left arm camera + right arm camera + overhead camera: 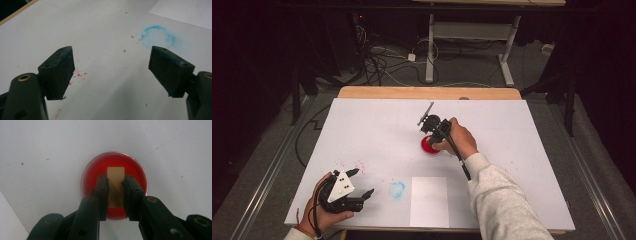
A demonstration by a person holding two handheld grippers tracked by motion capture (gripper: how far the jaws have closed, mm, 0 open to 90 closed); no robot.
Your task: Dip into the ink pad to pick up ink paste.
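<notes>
**2 grippers, 1 dish of red paint**

2 jaws of the right gripper (pixel 116 195) are clamped on a small tan block (pixel 115 185), held directly over a round dish of red paint (pixel 135 170) that stands near the middle of the white desk (pixel 362 130). In the high view the right hand (pixel 458 138) sits above the dish. The left gripper (pixel 112 72) rests at the near left corner, jaws wide apart with nothing between them, beside a blue smudge (pixel 158 37) and red specks (pixel 79 74).

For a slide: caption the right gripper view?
Right claw shut on a tan block, poised above a red dish on the white table.
</notes>
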